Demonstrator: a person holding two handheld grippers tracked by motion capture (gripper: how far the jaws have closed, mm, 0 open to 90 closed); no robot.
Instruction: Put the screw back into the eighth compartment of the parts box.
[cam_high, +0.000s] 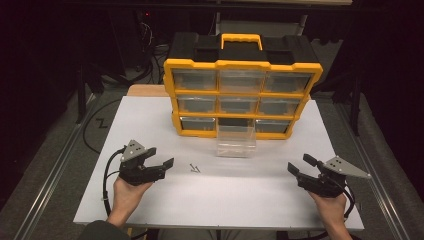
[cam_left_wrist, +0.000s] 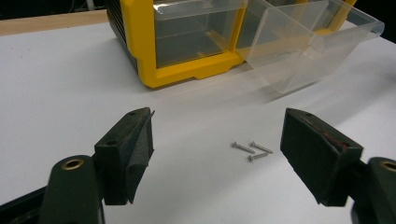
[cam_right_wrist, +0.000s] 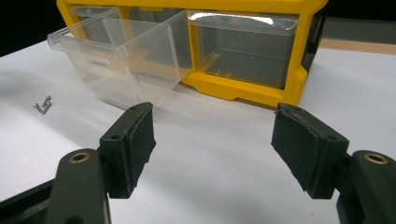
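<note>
My left claw (cam_left_wrist: 217, 154) hovers low over the white tabletop (cam_high: 150, 125), its two black jaws spread wide with nothing between the pads. Just beyond them, in the gap as my left gripper view sees it, lie the screws (cam_left_wrist: 252, 150): three small silver ones, thin-shanked with flat heads, loosely bunched so that two lie nearly side by side and the third crosses under them at an angle. They rest flat on the bare tabletop, apart from everything else. From the high view they are a tiny grey cluster (cam_high: 194, 169) just to the right of my left claw (cam_high: 165, 167), near the front middle of the tabletop.

My right claw (cam_right_wrist: 212, 140) is also wide open and empty, held well off to the right side (cam_high: 299, 167), far from the screws.

Past the screws sits a clear plastic drawer (cam_high: 236, 141), pulled out of the bottom middle slot and resting on the tabletop; it looks empty. Behind it stands the yellow-and-black cabinet (cam_high: 241, 95), three rows of three clear drawers, with a yellow handle (cam_high: 241, 40) on top.
</note>
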